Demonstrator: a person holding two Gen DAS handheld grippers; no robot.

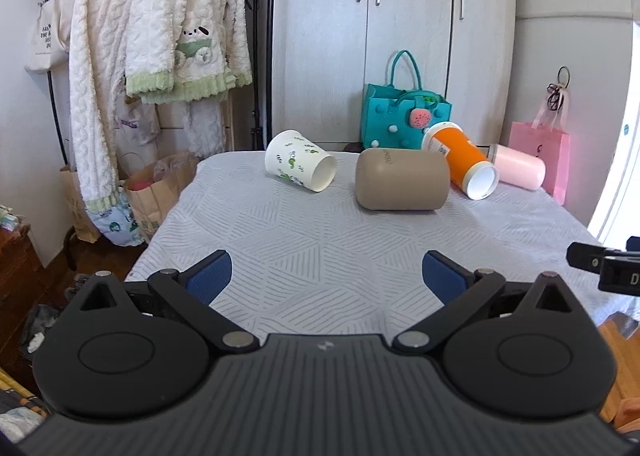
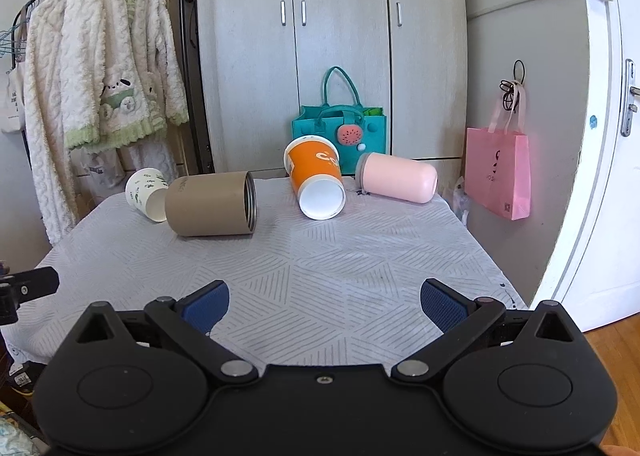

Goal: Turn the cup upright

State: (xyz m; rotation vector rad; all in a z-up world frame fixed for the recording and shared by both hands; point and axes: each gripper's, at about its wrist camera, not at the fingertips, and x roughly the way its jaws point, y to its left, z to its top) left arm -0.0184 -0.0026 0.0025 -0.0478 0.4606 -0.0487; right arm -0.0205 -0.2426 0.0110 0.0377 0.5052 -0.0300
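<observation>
Several cups lie on their sides at the far end of a table with a grey patterned cloth [image 1: 320,248] [image 2: 340,256]. From left: a white paper cup with green print [image 1: 300,165] [image 2: 146,194], a tan cup [image 1: 402,179] [image 2: 210,203], an orange paper cup [image 1: 460,158] [image 2: 318,176] and a pink cup [image 1: 518,167] [image 2: 396,176]. My left gripper [image 1: 326,276] is open and empty over the near part of the table. My right gripper [image 2: 324,304] is open and empty, also near, well short of the cups.
A teal felt bag [image 1: 404,116] [image 2: 340,124] stands behind the cups against a wardrobe. A pink paper bag [image 1: 540,160] [image 2: 498,172] hangs at the right. Fluffy white robes [image 1: 152,36] [image 2: 100,76] hang at the left, with paper bags [image 1: 156,188] below.
</observation>
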